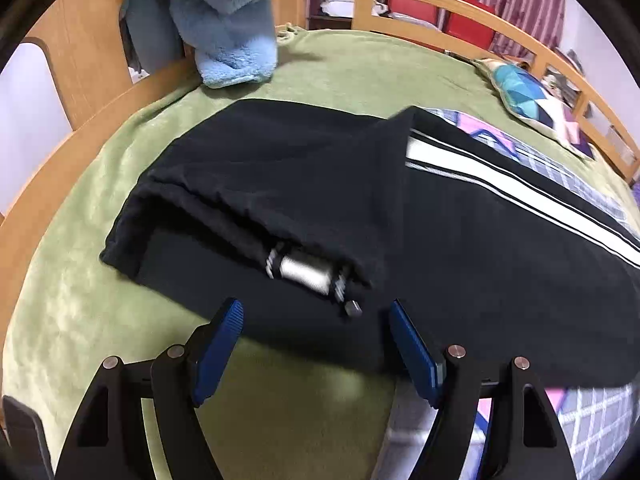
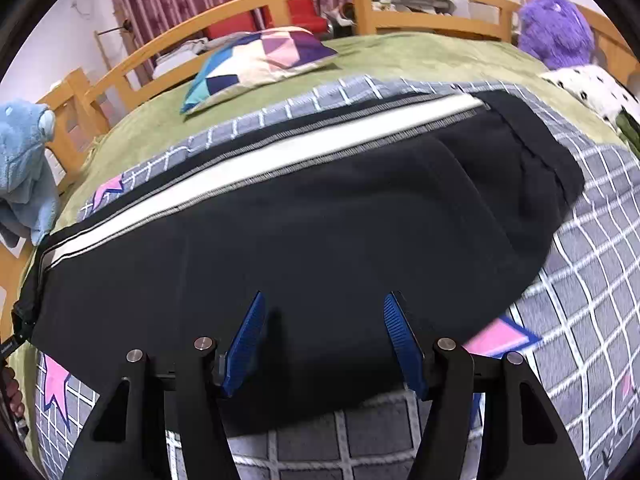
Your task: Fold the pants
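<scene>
— Where are the pants?

— The black pants (image 1: 360, 208) lie flat on the bed, partly on the green blanket (image 1: 100, 280) and partly on the grey checked sheet (image 2: 580, 280). From the left wrist view the waistband end sits at about nine o'clock, its mouth gaping a little, with a striped drawcord and its silvery tip (image 1: 308, 276) poking out. The white side stripe (image 1: 500, 188) runs off toward three o'clock.

— And the left tongs?

— The left tongs (image 1: 316, 320) are spread wide with nothing between the blue pads, hovering just over the near edge of the waistband, close to the drawcord.

— What's behind them?

— A blue plush toy (image 1: 228, 32) at eleven o'clock by the wooden bed rail (image 1: 440, 12), and a patchwork cushion (image 1: 532, 100) at two o'clock.

— The right side?

— The right tongs (image 2: 324, 320) are also parted and hold nothing; they sit over the near hem of the black cloth at six o'clock. The leg end reaches toward two o'clock, and the white stripe crosses from nine toward one. A purple plush (image 2: 556, 24) sits at one o'clock, beside a white spotted cloth (image 2: 592, 84).
</scene>
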